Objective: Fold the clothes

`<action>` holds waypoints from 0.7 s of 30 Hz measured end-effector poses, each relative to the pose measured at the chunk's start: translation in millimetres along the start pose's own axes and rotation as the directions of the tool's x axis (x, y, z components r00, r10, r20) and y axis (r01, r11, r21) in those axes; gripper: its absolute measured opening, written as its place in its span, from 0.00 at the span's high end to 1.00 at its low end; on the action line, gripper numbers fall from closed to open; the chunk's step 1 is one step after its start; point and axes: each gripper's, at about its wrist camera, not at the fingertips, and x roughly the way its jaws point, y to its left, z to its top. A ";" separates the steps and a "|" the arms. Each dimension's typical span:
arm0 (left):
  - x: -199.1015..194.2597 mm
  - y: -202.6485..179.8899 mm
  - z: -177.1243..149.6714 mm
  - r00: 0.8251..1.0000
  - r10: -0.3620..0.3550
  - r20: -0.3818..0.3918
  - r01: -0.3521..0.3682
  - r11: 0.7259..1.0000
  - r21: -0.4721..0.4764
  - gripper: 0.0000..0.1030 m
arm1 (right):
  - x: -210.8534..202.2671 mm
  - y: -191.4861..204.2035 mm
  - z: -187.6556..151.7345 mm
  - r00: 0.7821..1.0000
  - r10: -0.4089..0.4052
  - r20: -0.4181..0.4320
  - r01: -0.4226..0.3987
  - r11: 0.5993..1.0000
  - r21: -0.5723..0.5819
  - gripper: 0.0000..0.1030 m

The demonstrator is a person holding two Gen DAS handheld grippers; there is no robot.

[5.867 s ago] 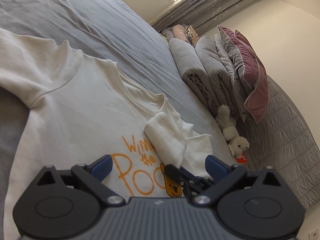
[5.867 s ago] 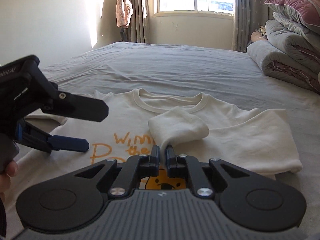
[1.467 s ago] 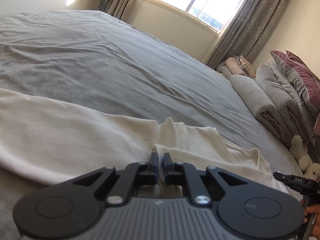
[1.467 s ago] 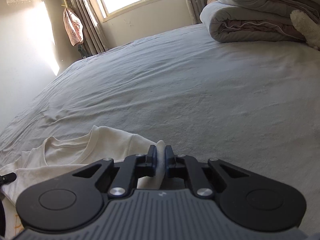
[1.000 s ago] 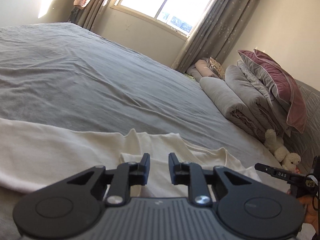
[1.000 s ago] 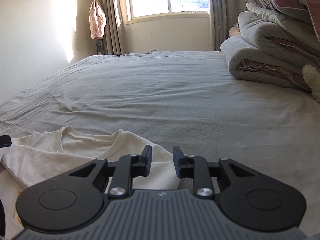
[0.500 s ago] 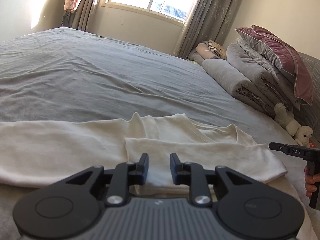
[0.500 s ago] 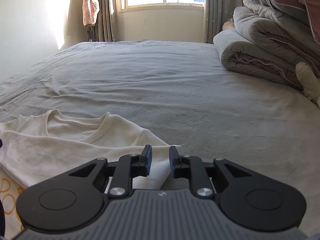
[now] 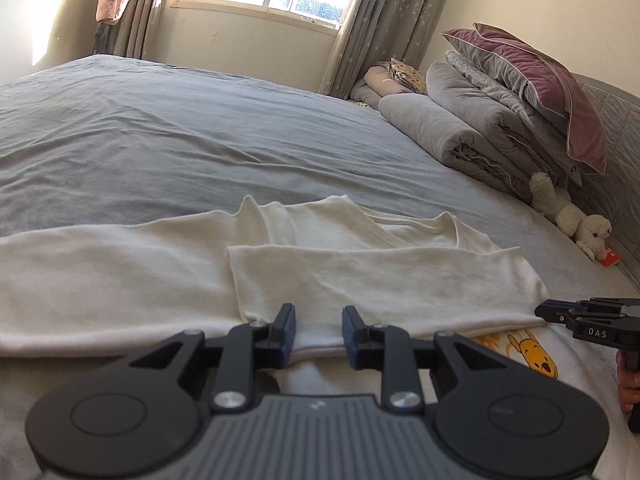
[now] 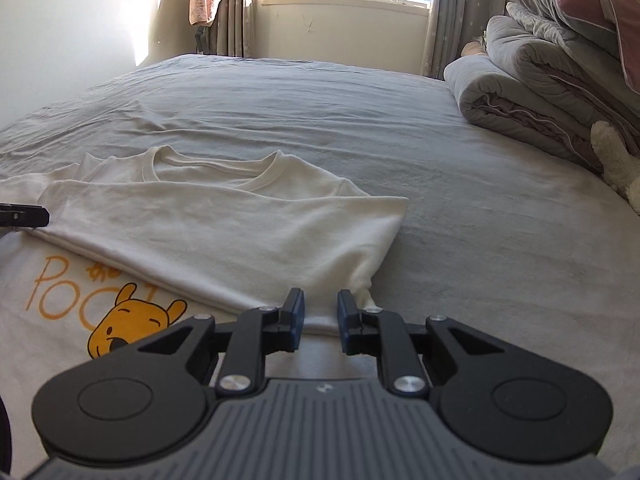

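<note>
On the grey bed (image 9: pixel 168 136), a cream Pooh sweatshirt (image 10: pixel 224 224) lies with one sleeve folded across, both the left hand-held gripper (image 9: pixel 318 330) and right hand-held gripper (image 10: pixel 321 314) parted, holding nothing.

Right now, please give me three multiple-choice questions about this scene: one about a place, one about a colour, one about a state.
1. Where does the folded sleeve lie?
A. across the sweatshirt's chest
B. on the quilts
C. on the floor

2. What colour is the bear print?
A. blue
B. yellow-orange
C. green

3. How do the right gripper and the left gripper stand?
A. both shut on cloth
B. one shut
C. both open

Answers: 1 A, it covers the sweatshirt below the collar; 2 B, face and letters show it; 3 C, a gap shows between each pair of fingers.
</note>
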 end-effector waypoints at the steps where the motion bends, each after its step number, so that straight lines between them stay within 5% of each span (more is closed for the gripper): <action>1: -1.3 -1.0 1.0 1.000 0.002 0.000 -0.002 1.000 -0.004 0.73 | -2.8 0.1 1.4 1.000 -0.002 -0.001 0.002 1.000 0.009 0.83; 8: -24.5 -5.2 15.0 1.000 0.023 0.004 -0.023 0.994 -0.111 0.41 | -38.9 1.4 3.4 0.999 0.009 0.034 -0.010 0.998 0.055 0.70; 12: -37.4 -1.2 20.9 0.994 0.112 -0.011 -0.112 0.978 -0.177 0.31 | -55.0 3.8 0.9 0.999 0.028 0.029 -0.031 0.997 0.077 0.67; 21: -61.9 24.3 24.2 0.948 0.306 -0.090 -0.319 0.899 -0.300 0.21 | -77.9 9.9 2.5 0.997 0.050 0.059 -0.055 0.994 0.089 0.55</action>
